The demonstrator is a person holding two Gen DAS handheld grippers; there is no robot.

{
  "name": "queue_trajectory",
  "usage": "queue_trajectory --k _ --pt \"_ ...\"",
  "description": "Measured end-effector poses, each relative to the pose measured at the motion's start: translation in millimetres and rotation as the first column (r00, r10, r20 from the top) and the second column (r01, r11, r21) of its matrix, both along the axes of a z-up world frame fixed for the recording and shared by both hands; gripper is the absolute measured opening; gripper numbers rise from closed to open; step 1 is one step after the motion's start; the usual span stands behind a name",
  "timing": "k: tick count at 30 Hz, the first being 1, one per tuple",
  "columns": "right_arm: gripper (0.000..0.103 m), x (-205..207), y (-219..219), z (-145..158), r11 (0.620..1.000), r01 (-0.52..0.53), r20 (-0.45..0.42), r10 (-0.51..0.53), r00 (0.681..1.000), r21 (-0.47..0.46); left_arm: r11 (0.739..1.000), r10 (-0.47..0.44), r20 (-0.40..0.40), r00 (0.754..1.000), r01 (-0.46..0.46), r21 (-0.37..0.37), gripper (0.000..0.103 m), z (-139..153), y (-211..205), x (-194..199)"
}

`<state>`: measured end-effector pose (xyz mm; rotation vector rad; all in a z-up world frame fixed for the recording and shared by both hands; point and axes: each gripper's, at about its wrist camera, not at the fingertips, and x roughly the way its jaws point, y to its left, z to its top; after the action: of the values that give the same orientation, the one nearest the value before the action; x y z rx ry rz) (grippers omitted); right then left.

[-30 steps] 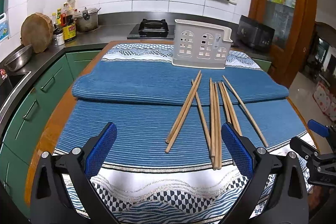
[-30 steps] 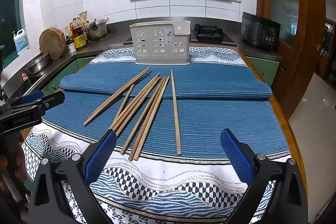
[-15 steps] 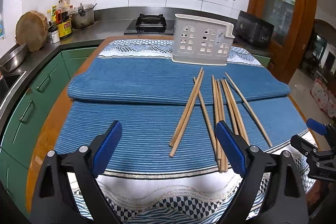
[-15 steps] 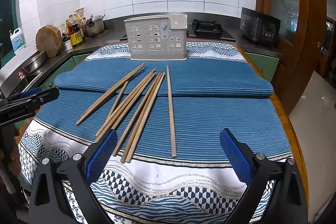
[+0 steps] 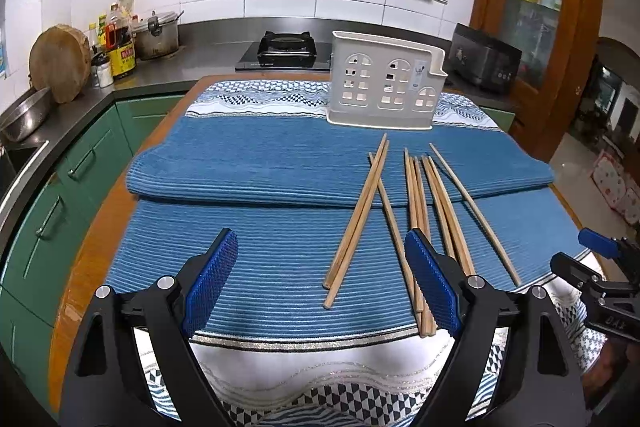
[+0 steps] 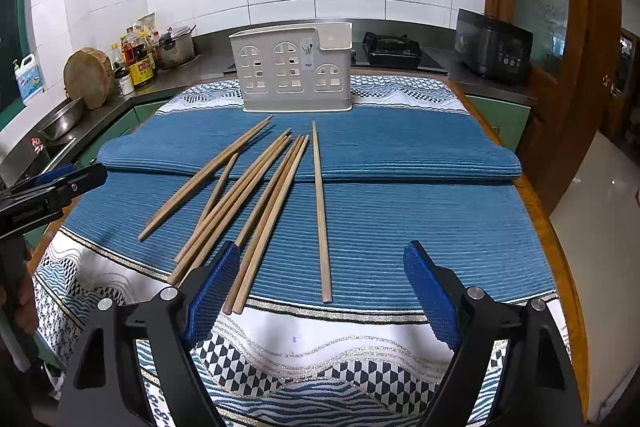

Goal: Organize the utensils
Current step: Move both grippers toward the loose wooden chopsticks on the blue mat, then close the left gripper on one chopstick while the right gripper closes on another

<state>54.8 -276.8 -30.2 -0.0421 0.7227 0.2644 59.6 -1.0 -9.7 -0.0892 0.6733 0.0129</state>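
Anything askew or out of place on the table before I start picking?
The chopsticks lie loose and fanned on the blue mat, some crossing one another, none in the white holder behind them. No spills or damage visible.

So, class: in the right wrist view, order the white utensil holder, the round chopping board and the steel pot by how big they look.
1. Utensil holder
2. Chopping board
3. Pot, though it stands farthest back, so true size is unsure.

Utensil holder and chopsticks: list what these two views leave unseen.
- Utensil holder: its inside, hidden by its own front wall in both views.
- Chopsticks: near ends of some, covered by the left gripper fingers in the left wrist view.
- Holder label: print too small, right wrist view.
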Motion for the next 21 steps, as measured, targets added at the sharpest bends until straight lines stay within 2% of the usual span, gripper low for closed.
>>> queue_trajectory --k 14,17,20,21 --pt "0.074 5.7 2.1 -4.1 1.000 0.000 -0.009 0.000 1.000 -0.018 0.999 -0.028 -0.024 0.999 0.029 0.024 0.084 -2.1 -1.9 10.8" --pt "0.070 8.4 2.5 -6.8 1.000 -0.003 -0.017 0.003 1.000 -0.016 0.999 -0.037 -0.025 0.999 0.038 0.032 0.084 -3.8 -3.6 12.3" --pt "0.068 11.5 2.2 -10.2 1.000 -0.004 -0.029 0.004 1.000 -0.013 0.999 -0.034 -0.031 0.999 0.034 0.005 0.084 -6.0 -0.6 15.2" --pt "0.067 12.5 1.7 -11.2 1.000 -0.003 -0.031 0.002 1.000 -0.011 0.999 -0.031 -0.033 0.999 0.031 -0.006 0.081 -6.9 1.2 16.5"
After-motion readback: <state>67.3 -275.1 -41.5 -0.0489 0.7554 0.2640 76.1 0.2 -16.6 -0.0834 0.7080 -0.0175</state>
